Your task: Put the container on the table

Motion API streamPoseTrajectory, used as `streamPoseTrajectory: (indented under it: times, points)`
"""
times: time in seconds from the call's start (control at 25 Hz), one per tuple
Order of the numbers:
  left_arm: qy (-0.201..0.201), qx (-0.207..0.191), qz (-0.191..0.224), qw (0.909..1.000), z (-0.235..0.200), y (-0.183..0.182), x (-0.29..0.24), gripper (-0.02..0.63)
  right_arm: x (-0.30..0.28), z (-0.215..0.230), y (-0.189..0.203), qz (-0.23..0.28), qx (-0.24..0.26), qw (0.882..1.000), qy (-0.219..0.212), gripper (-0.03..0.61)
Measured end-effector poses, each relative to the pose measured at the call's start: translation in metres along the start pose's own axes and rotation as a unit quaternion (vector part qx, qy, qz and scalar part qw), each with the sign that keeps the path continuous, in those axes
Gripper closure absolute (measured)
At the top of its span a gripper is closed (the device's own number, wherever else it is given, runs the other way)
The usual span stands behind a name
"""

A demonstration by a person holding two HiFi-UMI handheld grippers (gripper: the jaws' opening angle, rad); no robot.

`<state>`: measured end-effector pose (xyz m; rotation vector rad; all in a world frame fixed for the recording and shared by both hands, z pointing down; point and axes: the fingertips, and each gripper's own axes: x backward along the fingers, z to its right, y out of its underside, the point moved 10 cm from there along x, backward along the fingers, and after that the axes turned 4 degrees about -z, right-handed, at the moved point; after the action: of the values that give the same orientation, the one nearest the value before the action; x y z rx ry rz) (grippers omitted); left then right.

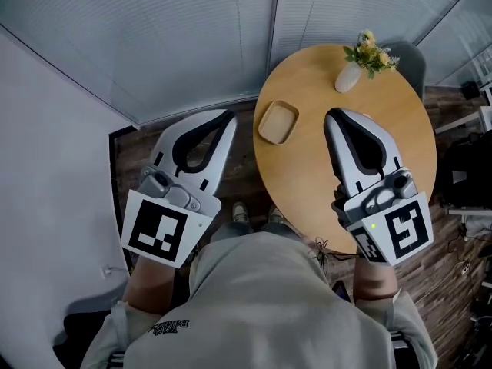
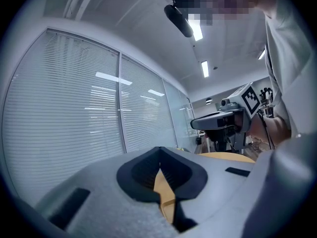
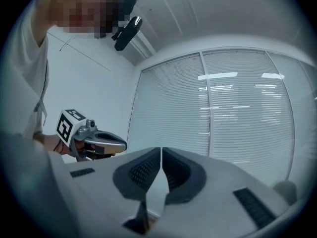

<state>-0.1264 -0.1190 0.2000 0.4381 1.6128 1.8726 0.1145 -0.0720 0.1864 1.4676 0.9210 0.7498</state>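
One container (image 1: 277, 121) is sitting on the round table (image 1: 300, 183), near its left edge, with one vase (image 1: 347, 76) beyond. Two grippers are hovering, the left gripper (image 1: 227, 117) and the right gripper (image 1: 332, 116), both clenched on nothing.

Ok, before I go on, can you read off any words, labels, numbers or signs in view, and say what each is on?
Nothing here can be quoted.
The shirt print: two small lines of lettering on the person's shirt, too small and blurred to read.
The cubes on the left gripper and right gripper: black-and-white square markers only, no letters or numbers.
The container, table and vase: no text visible.
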Motion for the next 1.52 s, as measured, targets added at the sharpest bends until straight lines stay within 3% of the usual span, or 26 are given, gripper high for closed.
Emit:
streamPoseTrajectory:
  times: [0.2, 0.68, 1.52]
  points:
    - [0.011, 0.004, 0.006, 0.9999, 0.003, -0.005, 0.001, 0.592, 0.004, -0.002, 0.003, -0.011, -0.004, 1.000, -0.008, 0.545]
    - [0.022, 0.012, -0.032, 0.9992, 0.019, 0.015, 0.004, 0.592, 0.016, -0.009, 0.022, -0.038, -0.019, 0.999, -0.011, 0.545]
    - [0.015, 0.033, -0.029, 0.9989, 0.012, 0.019, 0.002, 0.592, 0.004, -0.007, 0.032, -0.056, -0.021, 0.998, -0.019, 0.545]
